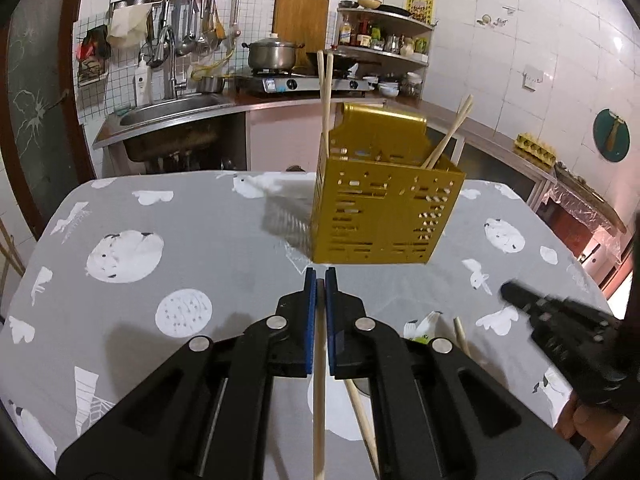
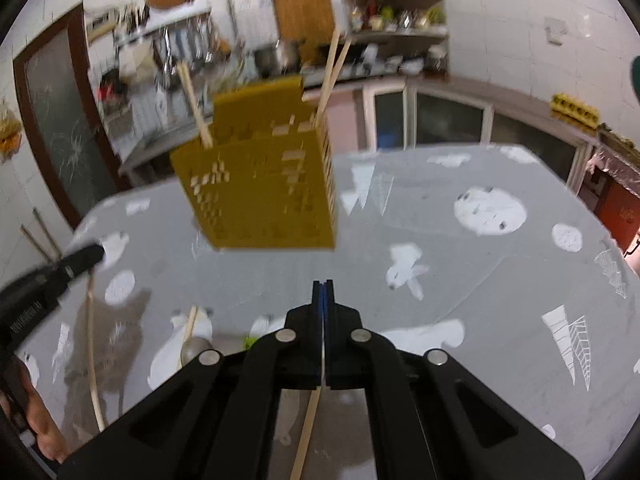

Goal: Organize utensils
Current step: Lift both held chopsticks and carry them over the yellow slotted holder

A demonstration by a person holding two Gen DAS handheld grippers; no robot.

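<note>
both claws clamp a wooden chopstick each: left gripper (image 1: 320,276), right gripper (image 2: 323,285); gold perforated utensil holder (image 1: 380,208) ahead holds chopsticks (image 1: 325,92); loose chopstick (image 1: 462,334) lies on patterned tablecloth (image 1: 200,232).

Utensil holder (image 1: 384,204): mustard gold, punched with rows of slots and small squares.
Chopsticks (image 1: 325,92): pale natural wood.
Counter (image 1: 160,248) cloth: grey, printed with white circles, birds and webbed shapes.
Left hand-held gripper (image 1: 320,276): black body, blue pads.
Right hand-held gripper (image 2: 322,286): black, blue pads.
Wall tiles (image 1: 500,40): white.
</note>
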